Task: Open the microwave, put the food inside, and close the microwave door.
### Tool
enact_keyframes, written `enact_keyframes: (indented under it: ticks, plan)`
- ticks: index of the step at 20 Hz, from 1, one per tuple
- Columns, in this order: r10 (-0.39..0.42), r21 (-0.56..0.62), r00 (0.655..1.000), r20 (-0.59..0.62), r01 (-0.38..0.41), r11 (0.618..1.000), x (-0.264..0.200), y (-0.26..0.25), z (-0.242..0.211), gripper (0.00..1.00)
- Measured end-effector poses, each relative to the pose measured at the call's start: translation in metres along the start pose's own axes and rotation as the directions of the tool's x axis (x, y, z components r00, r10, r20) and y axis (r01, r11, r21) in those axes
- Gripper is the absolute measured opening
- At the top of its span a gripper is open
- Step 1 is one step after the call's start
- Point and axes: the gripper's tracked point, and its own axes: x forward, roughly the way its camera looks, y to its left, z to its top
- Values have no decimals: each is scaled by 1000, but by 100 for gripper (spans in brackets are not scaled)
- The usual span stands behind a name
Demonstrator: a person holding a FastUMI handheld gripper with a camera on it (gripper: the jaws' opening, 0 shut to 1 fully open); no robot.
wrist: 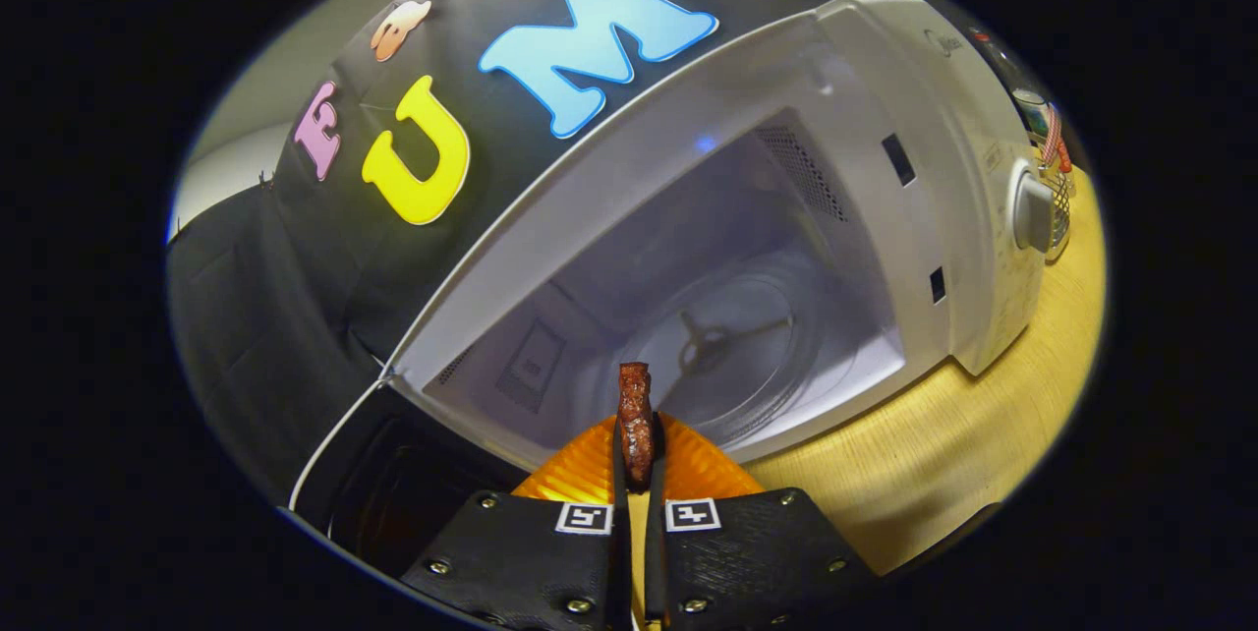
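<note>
One view carries everything here, the gripper view. The gripper [637,474] has its jaws drawn nearly together, both fingers pressing the flanks of a thin piece of food [636,420] that stands on edge between them. Its long axis runs straight forward along the fingers, and its far end pokes out past the fingertips toward the microwave [943,169].

The relation that matters: the food points right at the open cavity [688,316]. The cavity mouth lies just ahead of the jaws and a little beyond, and the round glass turntable [732,346] on its floor sits directly past the food's tip. The microwave door [393,484] is swung wide open to the left of the jaws, lying low beside the fingers, so the way in looks free. The control panel with its dial [1032,210] stands well off on the right side of the cavity, and the pale wooden bench [943,454] runs under the oven and out to the right.

The food is dark reddish-brown, rough and knobbly on the surface, narrow when seen edge-on, rather like a slice of cooked meat. I judge the next move to be a straight push forward and slightly down onto the turntable before the jaws part; the door is yet to be closed.
</note>
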Motion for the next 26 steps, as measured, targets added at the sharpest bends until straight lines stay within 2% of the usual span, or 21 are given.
enact_keyframes:
  ticks: [6, 8, 10, 12, 14, 15, 18, 19, 22, 24, 26]
  plan:
    - [-16, 8, 1000, -1, 16, 1000, 24, -10, 0, 7]
    - [-19, -15, 1000, 8, 19, 1000, 30, -10, 3, 9]
    - [-57, -87, 998, 19, 59, 994, 34, -16, 7, 12]
    - [-116, -185, 992, 44, 122, 975, 37, -23, 14, 21]
    - [-180, -293, 980, 89, 198, 935, 38, -37, 24, 41]
    - [-182, -333, 976, 119, 212, 919, 38, -39, 29, 60]
    - [-177, -448, 959, 223, 262, 855, 30, -35, 50, 99]
    - [-167, -474, 959, 230, 261, 841, 28, -32, 51, 99]
    - [-149, -503, 966, 211, 238, 831, 18, -26, 49, 99]
    - [-134, -512, 974, 180, 209, 833, 4, -19, 47, 99]
    - [-120, -547, 979, 167, 193, 815, -17, -11, 47, 99]
